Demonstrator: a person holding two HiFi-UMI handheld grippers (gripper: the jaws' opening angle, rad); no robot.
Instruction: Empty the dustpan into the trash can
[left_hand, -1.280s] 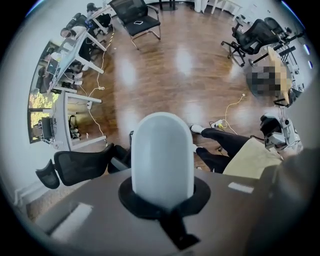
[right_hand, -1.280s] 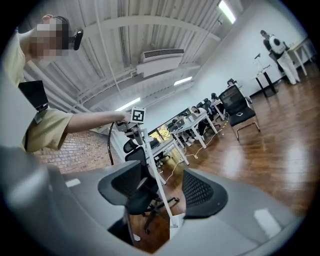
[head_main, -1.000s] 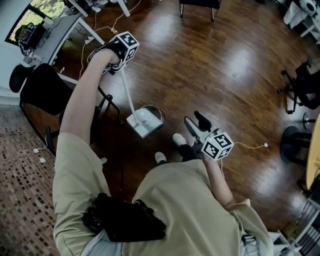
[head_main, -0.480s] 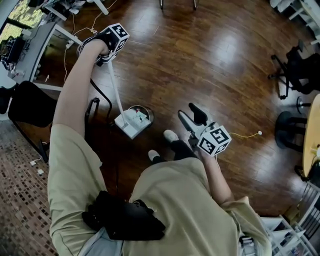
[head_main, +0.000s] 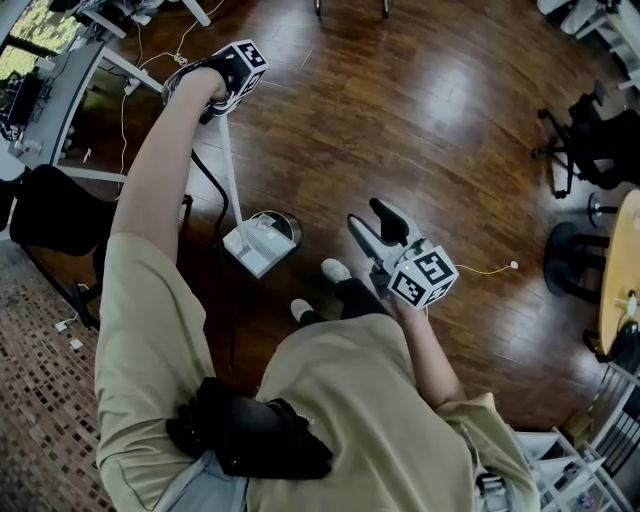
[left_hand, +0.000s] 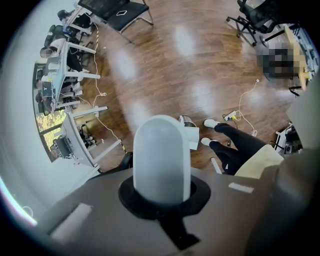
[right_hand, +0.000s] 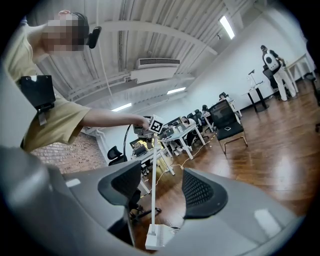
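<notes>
A white dustpan (head_main: 255, 245) on a long white handle (head_main: 229, 170) hangs tilted against the near-left side of a small round trash can (head_main: 284, 225) on the wooden floor. My left gripper (head_main: 218, 108) is shut on the handle's top, whose rounded end (left_hand: 161, 157) stands up between the jaws. The left gripper view shows the dustpan (left_hand: 193, 141) and the can (left_hand: 187, 120) far below. My right gripper (head_main: 376, 226) is held out level near my waist, with its jaws apart and nothing between them. In its view, the handle (right_hand: 153, 190) and dustpan (right_hand: 157, 238) show through the gap.
My white shoes (head_main: 335, 269) stand right of the can. A yellow cable (head_main: 490, 269) lies on the floor. Black office chairs (head_main: 590, 130) stand at the right, another chair (head_main: 50, 215) and desks (head_main: 60, 80) at the left. People stand far off in the room.
My left gripper has carried the handle and dustpan a little leftward, so the pan sits more off the can's near-left side. The right gripper has drifted slightly left.
</notes>
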